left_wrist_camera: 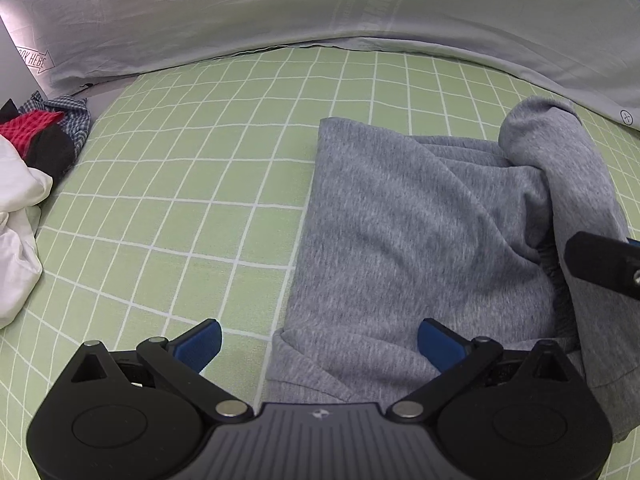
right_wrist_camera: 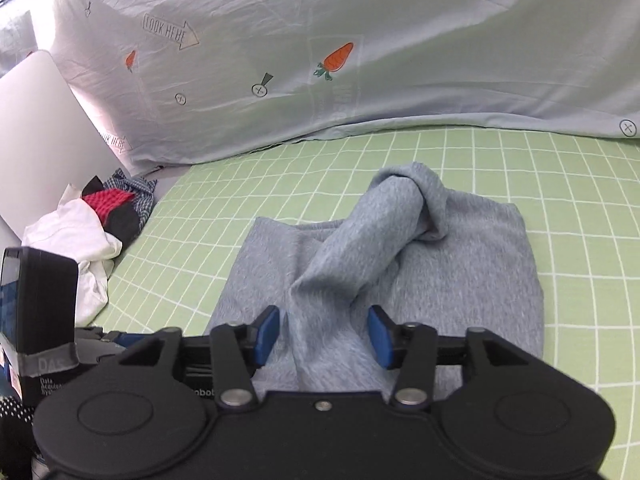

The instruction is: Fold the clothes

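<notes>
A grey knit garment [left_wrist_camera: 400, 220] lies partly folded on the green checked sheet [left_wrist_camera: 180, 160]. One long grey fold [right_wrist_camera: 360, 248] is humped up and runs across the garment [right_wrist_camera: 472, 280] toward me. My right gripper [right_wrist_camera: 324, 336] is open, its blue pads [right_wrist_camera: 267, 334] standing on either side of that fold's near end. My left gripper [left_wrist_camera: 320, 344] is open wide at the garment's near left edge, one pad [left_wrist_camera: 438, 344] over the cloth and the other over the sheet. The same humped fold [left_wrist_camera: 560, 168] shows at the right of the left wrist view.
A heap of other clothes [left_wrist_camera: 24, 184], white, red-and-black and blue check, lies at the sheet's left edge [right_wrist_camera: 92, 232]. A pale quilt with carrot prints [right_wrist_camera: 340, 60] rises along the back. A white panel [right_wrist_camera: 36, 120] leans at the far left.
</notes>
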The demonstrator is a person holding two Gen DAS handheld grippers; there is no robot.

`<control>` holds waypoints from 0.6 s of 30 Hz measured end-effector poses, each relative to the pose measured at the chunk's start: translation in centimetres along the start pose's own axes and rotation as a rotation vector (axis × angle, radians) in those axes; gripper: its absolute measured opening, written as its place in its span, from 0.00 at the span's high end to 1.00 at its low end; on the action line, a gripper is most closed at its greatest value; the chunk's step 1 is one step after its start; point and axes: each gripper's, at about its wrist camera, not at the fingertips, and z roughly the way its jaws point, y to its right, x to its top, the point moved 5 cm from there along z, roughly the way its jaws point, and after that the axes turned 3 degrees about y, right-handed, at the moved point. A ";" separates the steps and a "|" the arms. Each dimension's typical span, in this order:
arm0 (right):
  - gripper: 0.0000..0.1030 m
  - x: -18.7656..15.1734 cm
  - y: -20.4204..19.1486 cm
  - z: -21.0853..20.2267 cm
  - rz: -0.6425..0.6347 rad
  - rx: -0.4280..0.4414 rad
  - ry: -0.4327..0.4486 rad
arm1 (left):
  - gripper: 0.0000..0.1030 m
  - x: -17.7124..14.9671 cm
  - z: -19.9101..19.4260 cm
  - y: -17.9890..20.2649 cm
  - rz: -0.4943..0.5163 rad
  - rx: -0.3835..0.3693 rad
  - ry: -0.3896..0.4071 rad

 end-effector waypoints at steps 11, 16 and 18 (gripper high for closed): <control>0.00 -1.2 9.6 -5.0 -0.077 -0.538 0.049 | 0.05 3.6 -3.9 0.3 -0.071 -0.090 0.102; 0.00 -2.6 11.4 -4.7 -0.108 -0.649 -0.020 | 0.06 4.8 -5.9 3.6 -0.021 -0.179 0.138; 0.00 -3.0 11.8 -4.6 -0.096 -0.653 -0.031 | 0.09 5.0 -6.6 5.0 0.000 -0.233 0.152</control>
